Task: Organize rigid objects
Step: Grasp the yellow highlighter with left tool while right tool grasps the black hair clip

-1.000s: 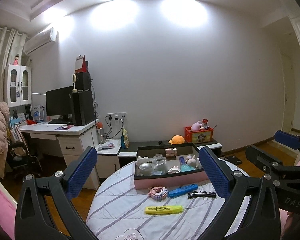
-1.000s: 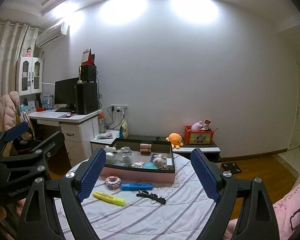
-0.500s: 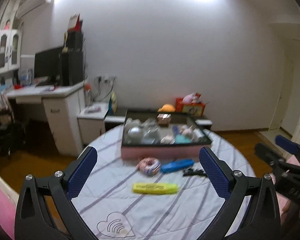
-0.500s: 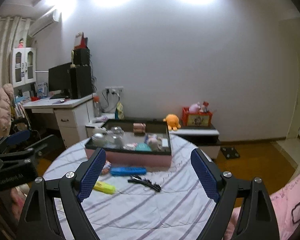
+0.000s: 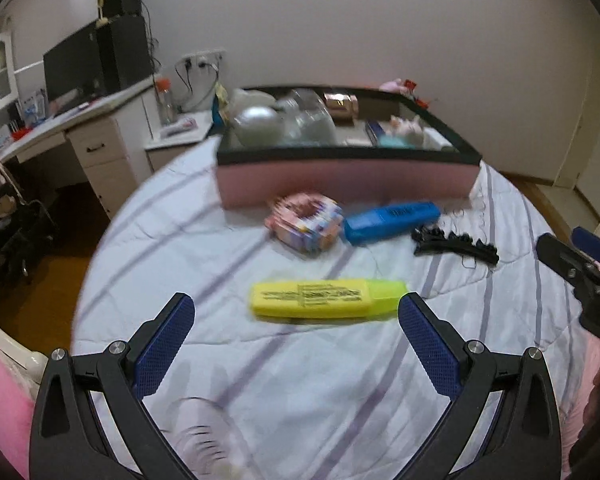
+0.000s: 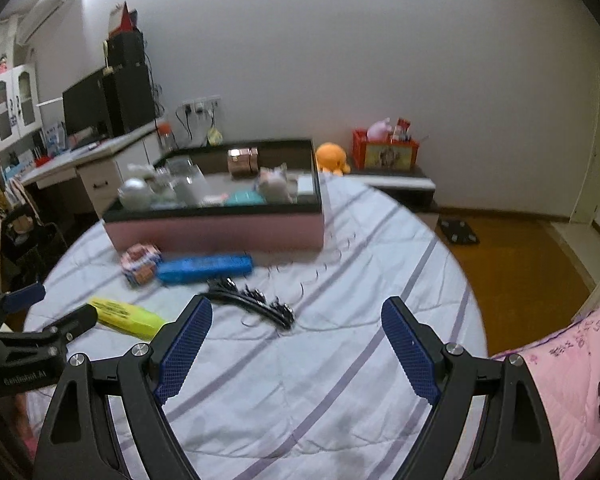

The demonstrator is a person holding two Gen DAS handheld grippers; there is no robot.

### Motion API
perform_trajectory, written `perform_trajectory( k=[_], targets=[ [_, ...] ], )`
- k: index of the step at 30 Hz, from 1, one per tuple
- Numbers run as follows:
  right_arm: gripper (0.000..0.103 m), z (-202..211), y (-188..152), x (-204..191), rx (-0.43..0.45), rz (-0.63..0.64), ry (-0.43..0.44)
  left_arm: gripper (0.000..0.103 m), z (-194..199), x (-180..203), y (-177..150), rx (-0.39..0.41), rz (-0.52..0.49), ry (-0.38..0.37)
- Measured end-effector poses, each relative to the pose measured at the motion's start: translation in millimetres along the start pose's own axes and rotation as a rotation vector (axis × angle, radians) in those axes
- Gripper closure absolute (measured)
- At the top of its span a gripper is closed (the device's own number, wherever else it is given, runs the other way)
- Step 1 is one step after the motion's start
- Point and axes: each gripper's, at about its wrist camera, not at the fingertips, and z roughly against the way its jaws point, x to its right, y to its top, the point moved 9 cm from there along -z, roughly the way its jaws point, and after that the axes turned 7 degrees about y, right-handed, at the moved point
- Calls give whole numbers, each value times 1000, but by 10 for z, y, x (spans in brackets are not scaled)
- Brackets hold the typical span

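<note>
Left wrist view: the round table (image 5: pixel 308 392) with the striped cloth is filling most of the picture, and four loose things are lying on it in front of the box.
Box: the pink box (image 5: pixel 346 178) with the dark rim is standing at the far side of the table and is already holding several small items; I am judging these as sorted.
Yellow highlighter (image 5: pixel 326 298): it is lying flat, nearest to the left gripper (image 5: pixel 296 334), not yet picked up.
Blue case (image 5: pixel 392 222): it is lying just before the box, touching or almost touching the pink patterned block (image 5: pixel 306 226) at its left.
Black hair clip (image 5: pixel 454 246): it is lying to the right, near the right gripper (image 6: pixel 296 332).
Left gripper state: the jaws are standing wide apart and holding nothing.
Right gripper state: wide apart too, with nothing between the pads.
Progress: I am judging the task as partly done; four things are waiting outside the box.
</note>
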Motion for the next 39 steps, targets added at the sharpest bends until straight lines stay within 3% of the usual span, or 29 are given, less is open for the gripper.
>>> perform_trajectory(
  k=[4,9,15,21,32,35,37,39],
  targets=[
    [15,-179,-76,95,-43,-11,-4,0,-109,101,4,-39,20,15],
    [15,-295,-93,181,-58,-27,-3,0,-241,178,33,-91,150,30],
    [15,-354,-93,238,-72,-28,11,0,-459,267,-14,-166,144,68],
    [15,-431,-113,186,-100,2,35,0,-367,53,-180,-174,139,90],
    [17,-964,-177,-209,-257,162,141,0,-150,-576,-456,-180,157,194],
    [42,-947,-178,-265,-256,187,139,0,-123,-724,-476,-177,164,236],
    [53,-897,-212,-328,-258,200,141,0,-111,-802,-487,-173,168,260],
    [69,-838,-264,-394,-261,205,144,0,-115,-805,-476,-165,171,228]
  ],
)
